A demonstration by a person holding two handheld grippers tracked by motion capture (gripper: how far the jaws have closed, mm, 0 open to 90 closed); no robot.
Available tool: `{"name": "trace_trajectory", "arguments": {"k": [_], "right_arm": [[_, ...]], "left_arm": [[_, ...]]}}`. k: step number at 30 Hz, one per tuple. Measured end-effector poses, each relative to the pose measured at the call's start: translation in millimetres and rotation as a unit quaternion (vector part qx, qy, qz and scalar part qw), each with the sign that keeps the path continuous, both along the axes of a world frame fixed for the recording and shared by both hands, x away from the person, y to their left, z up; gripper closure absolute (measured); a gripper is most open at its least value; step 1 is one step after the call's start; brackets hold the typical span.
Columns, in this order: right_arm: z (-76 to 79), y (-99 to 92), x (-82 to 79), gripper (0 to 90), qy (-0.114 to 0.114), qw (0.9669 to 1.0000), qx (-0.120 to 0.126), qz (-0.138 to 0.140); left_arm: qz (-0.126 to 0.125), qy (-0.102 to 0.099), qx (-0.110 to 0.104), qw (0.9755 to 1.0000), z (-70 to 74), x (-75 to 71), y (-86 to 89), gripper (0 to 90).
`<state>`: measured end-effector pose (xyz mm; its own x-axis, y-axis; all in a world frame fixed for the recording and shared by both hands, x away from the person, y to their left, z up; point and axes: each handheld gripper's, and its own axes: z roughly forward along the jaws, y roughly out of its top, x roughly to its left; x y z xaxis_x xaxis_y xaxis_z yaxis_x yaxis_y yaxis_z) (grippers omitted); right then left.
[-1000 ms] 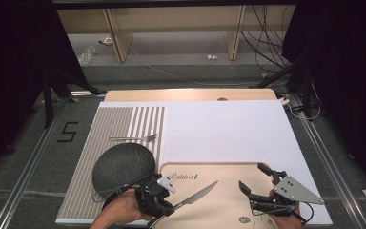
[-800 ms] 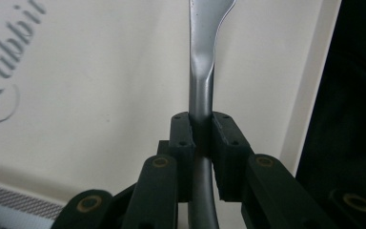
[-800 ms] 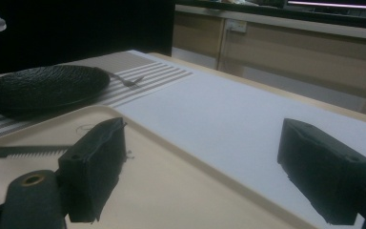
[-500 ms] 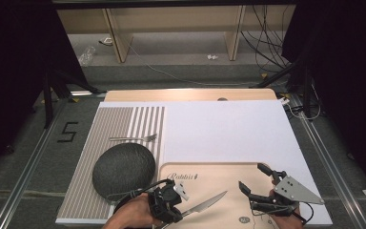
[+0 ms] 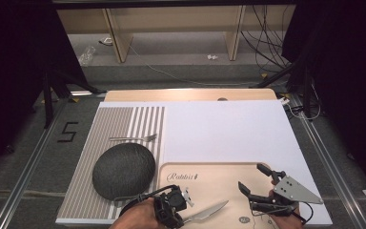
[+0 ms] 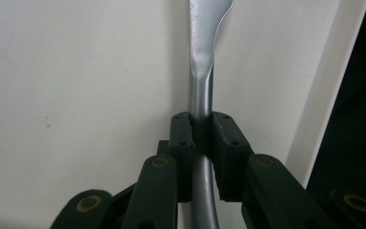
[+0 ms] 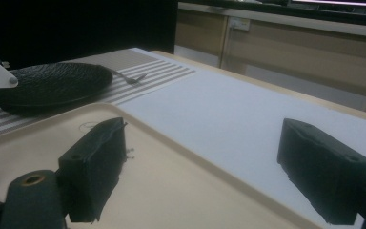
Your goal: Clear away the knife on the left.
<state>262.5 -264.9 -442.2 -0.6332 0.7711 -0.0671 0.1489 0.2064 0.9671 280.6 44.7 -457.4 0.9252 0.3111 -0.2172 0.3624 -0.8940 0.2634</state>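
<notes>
Above the tray (image 5: 219, 172), the left tool (image 5: 183, 214) grips a knife (image 5: 208, 211), its handle end hidden behind the jaws; the right tool (image 5: 256, 180) hovers empty with jaws wide, the person's hands cropped at the tray's near edge.

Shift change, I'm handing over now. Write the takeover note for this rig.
Left gripper: shut on the knife by its handle, blade over the tray.
Right gripper: open, nothing between its jaws, over the tray's right side.
Fork lies on the striped mat behind the dark plate.
Done: fork and plate placed.
Left: probably set the knife beside the plate.
</notes>
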Motion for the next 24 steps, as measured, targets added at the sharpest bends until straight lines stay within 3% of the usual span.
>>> {"name": "trace_trajectory", "arguments": {"k": [4, 7, 9, 12, 17, 20, 24], "right_arm": [[-0.1, 0.0, 0.0, 17.6, -0.001, 1.0, -0.001, 0.001], [-0.1, 0.1, 0.0, 17.6, 0.0, 1.0, 0.0, 0.001], [-0.2, 0.1, 0.0, 17.7, 0.0, 1.0, -0.001, 0.001], [-0.1, 0.2, 0.0, 17.7, -0.001, 1.0, -0.001, 0.002], [-0.2, 0.0, 0.0, 17.7, 0.0, 1.0, -0.001, 0.002], [-0.1, 0.0, -0.1, 17.7, -0.001, 1.0, -0.001, 0.002], [0.0, -0.1, -0.2, 17.7, -0.001, 1.0, 0.0, 0.002]], "left_arm": [[-0.001, -0.001, 0.005, 1.0, -1.0, -1.3, -1.2, 79.2], [-0.002, 0.009, 0.003, 0.9999, -1.5, -1.0, -0.5, 78.9], [0.004, 0.004, -0.001, 1.0, -1.5, -1.4, -0.6, 78.0], [0.008, -0.003, -0.022, 0.9997, 1.3, -1.6, -0.6, 67.5], [0.028, -0.028, -0.055, 0.9977, 12.5, -2.9, -2.2, 39.0], [0.032, -0.045, -0.07, 0.9961, 16.8, -3.9, -2.9, 30.7], [0.038, -0.065, -0.081, 0.9939, 18.3, -5.0, -3.9, 26.2]]}}
